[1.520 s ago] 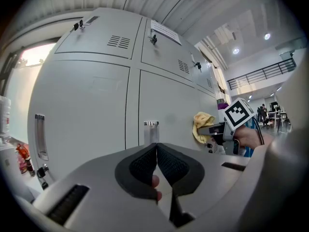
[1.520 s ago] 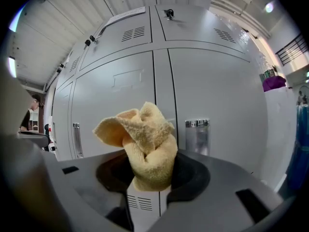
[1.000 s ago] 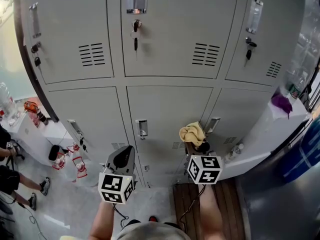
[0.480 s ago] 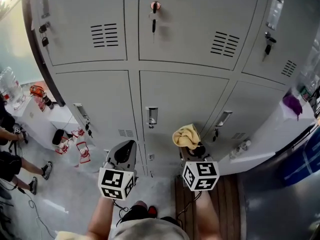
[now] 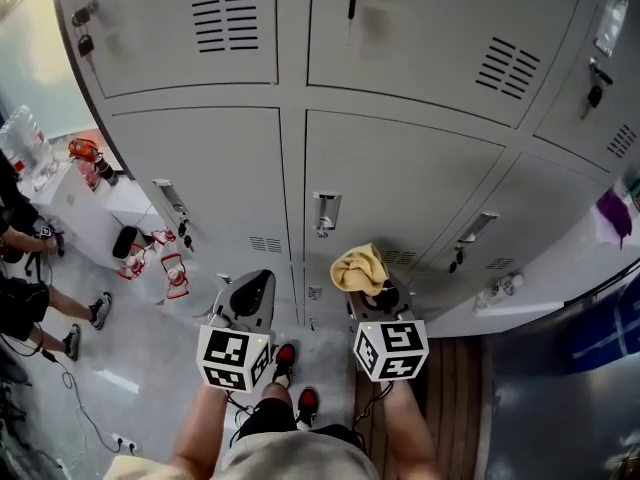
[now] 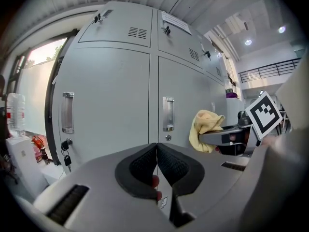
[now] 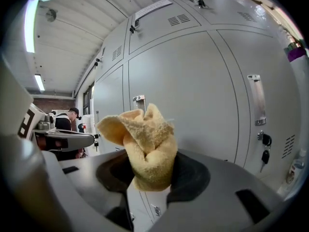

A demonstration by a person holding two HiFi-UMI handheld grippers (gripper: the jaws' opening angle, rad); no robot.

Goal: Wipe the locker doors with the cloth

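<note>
Head view looks steeply down on the yellow cloth (image 5: 358, 268), bunched into a wad and pinched in the right gripper (image 5: 373, 290), whose jaws are clamped on its lower part so that the loose folds stand out ahead of the tips toward the locker doors (image 5: 400, 183). The wad hangs in front of the lower row, to the right of the middle door's handle (image 5: 324, 211), and appears to be apart from the metal, so I judge the wiping stroke is about to start and not yet under way. To do it well, the folds should be pressed flat against the panel first, so that cloth and not the jaw tips meets the paint. Strokes should then run in overlapping passes across the door, going round the handle and the vent slots (a loose fold could snag on either). The grip looks deep enough to hold under light pressure, though a hard push may work the wad out of the jaws. The left gripper (image 6: 157, 164) is empty: its dark pads meet in a closed line with nothing between them, and it points at the lower left door, well to the left of the cloth. Both grippers are held low and near the body, side by side and aimed far toward the lockers, with the marker cubes (image 5: 390, 349) facing up and the forearms (image 5: 205, 428) reaching forward beneath them.
</note>
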